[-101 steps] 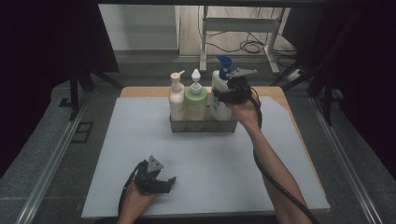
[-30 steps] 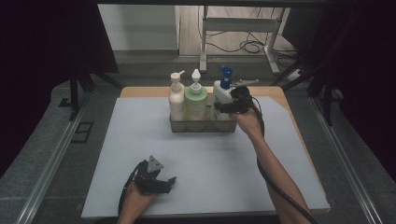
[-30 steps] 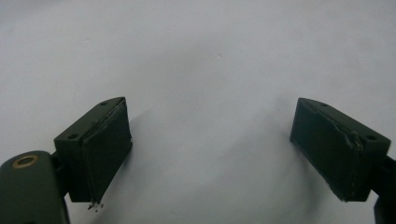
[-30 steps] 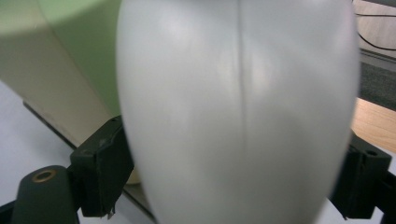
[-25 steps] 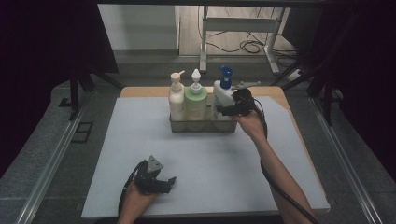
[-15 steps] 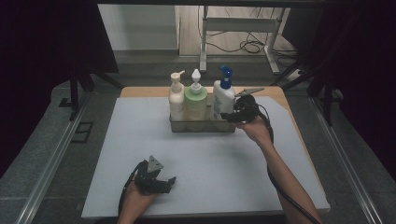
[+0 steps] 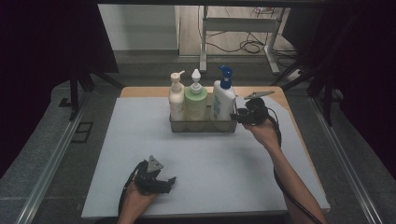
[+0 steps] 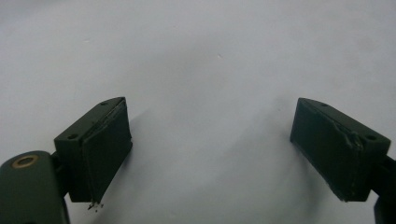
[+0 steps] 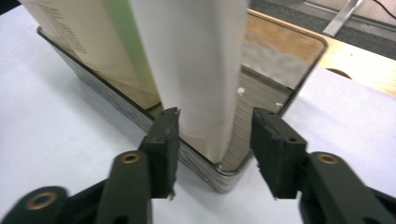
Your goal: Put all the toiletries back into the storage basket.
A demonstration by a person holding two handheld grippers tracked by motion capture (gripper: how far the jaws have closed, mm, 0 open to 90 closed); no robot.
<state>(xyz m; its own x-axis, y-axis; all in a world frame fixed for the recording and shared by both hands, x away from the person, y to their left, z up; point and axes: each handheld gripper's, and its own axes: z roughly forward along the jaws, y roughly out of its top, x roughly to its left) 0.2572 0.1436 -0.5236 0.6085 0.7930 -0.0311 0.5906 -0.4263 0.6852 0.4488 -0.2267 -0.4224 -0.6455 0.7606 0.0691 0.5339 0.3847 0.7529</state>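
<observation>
Here we see the right hand-held gripper [image 7: 239, 116], right of centre, its half-closing jaws straddling the tray [image 7: 201, 126] end, bottle [image 9: 196, 70] upright inside; left hand-held gripper [image 7: 161, 183] (spread, empty) rests on the worktop [image 7: 210, 168].

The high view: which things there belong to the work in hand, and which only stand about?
In the work:
- right gripper, jaws just closing, beside the tray
- white bottle with blue sprayer
- tray

Standing about:
- green bottle
- cream pump bottle
- left gripper, open on the table
</observation>
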